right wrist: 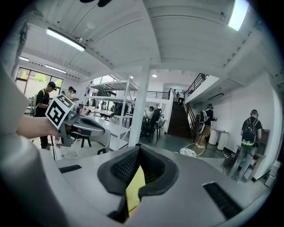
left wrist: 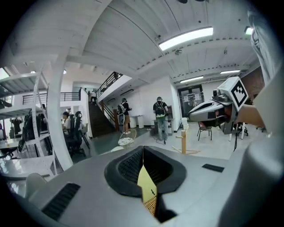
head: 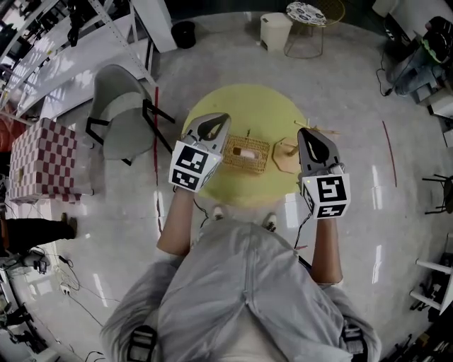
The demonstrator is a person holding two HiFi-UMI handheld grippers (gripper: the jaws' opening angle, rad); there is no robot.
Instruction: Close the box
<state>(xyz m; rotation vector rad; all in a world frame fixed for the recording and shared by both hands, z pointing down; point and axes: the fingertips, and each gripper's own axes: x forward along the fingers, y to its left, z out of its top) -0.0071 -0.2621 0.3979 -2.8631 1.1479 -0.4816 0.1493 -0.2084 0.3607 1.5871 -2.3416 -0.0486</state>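
Observation:
A woven straw box (head: 246,155) lies in the middle of the round yellow table (head: 248,106), with something pale inside it. To its right rests a flat light wooden piece (head: 285,154); in the left gripper view it shows as an upright peg (left wrist: 183,144). My left gripper (head: 218,120) hovers over the table's left side, just left of the box, jaws shut and empty (left wrist: 143,153). Over the right side, beside the wooden piece, my right gripper (head: 306,133) is also shut on nothing (right wrist: 139,153). Both cameras point out into the room; only slivers of the table show below the jaws.
A grey chair (head: 124,120) stands left of the table, with a red-checked box (head: 42,159) further left. A white bin (head: 274,30) and a wire stool (head: 311,21) stand beyond the table. People stand far off near a staircase (left wrist: 160,117).

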